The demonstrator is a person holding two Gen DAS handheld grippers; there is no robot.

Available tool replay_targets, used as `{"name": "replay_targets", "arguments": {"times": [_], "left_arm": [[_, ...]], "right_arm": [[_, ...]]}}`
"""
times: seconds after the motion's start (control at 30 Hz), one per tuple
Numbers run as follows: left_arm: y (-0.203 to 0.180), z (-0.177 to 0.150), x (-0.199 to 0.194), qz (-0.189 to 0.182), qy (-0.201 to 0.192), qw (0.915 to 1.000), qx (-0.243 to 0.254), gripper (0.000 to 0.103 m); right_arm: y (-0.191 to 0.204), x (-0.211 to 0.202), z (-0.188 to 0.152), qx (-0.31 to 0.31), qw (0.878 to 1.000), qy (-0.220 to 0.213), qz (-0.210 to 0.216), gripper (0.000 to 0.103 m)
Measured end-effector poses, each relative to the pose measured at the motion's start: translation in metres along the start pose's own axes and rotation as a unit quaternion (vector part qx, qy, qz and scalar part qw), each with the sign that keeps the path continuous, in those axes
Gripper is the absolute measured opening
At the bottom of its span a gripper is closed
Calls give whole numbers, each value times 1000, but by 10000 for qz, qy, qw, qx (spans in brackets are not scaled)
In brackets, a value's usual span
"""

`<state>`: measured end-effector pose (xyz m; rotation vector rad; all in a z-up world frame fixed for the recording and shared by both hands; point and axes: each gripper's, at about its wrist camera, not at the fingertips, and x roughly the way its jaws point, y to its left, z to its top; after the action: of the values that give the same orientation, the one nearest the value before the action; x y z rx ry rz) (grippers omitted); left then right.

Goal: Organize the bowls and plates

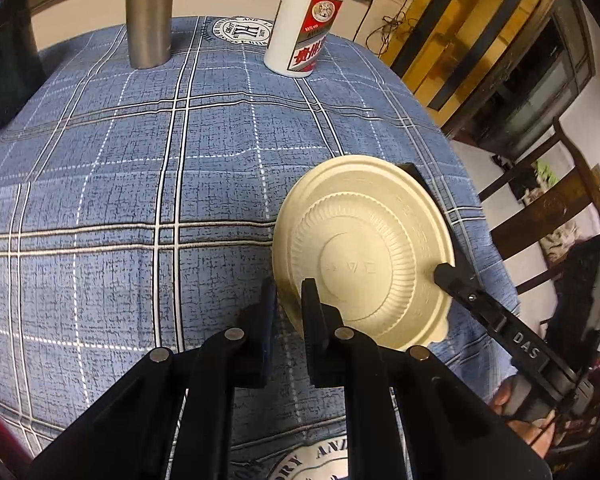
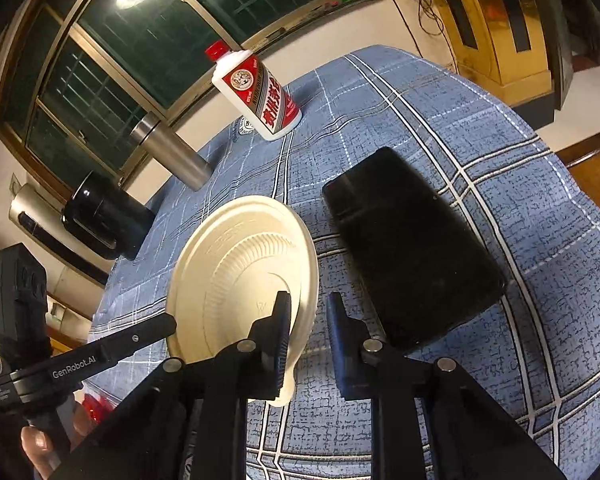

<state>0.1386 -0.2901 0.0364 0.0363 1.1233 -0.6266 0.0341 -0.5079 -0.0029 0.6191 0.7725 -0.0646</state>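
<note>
On a table covered with a blue checked cloth (image 1: pixel 140 184), a cream plate (image 1: pixel 364 256) is held upside down and tilted, its ribbed underside facing both cameras. Both grippers have it by opposite rims. From the left wrist view, the left gripper (image 1: pixel 290 300) pinches the plate's near-left edge, jaws nearly closed with the rim between them; the right gripper (image 1: pixel 444 270) comes in from the right and one finger lies across the underside near the right rim, while the other shows behind the plate's top edge. From the right wrist view, that gripper's jaws straddle the rim, one finger in front of the plate, one behind. Beside the plate lies a flat black object (image 2: pixel 412 248). At the table's far side stand a white bottle (image 1: pixel 304 24) with a red cap, a steel flask (image 1: pixel 150 12) and a black cylinder (image 2: pixel 104 216).
</note>
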Motion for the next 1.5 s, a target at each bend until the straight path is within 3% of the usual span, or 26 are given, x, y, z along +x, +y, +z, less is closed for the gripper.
{"name": "replay_targets", "arguments": {"times": [0.37, 0.7, 0.93, 1.13, 1.3, 1.5], "left_arm": [[-12, -3, 7, 501, -304, 9976, 362, 11], [20, -43, -52, 505, -567, 9971, 18, 13], [48, -109, -98, 530, -608, 9967, -14, 13], [68, -171, -141, 751, -940, 9927, 24, 13], [85, -195, -153, 904, -995, 9909, 36, 13], [100, -200, -139, 738, -773, 9942, -66, 13]], "right_arm": [[1, -5, 2, -57, 10000, -21, 25, 13], [35, -20, -10, -313, 9978, 139, 573, 12], [83, -48, -72, -974, 9928, 307, 622, 12], [120, -73, -131, -1520, 9855, 268, 702, 13], [142, -75, -161, -1693, 9812, 409, 828, 13], [147, -66, -176, -1630, 9815, 643, 778, 14]]}}
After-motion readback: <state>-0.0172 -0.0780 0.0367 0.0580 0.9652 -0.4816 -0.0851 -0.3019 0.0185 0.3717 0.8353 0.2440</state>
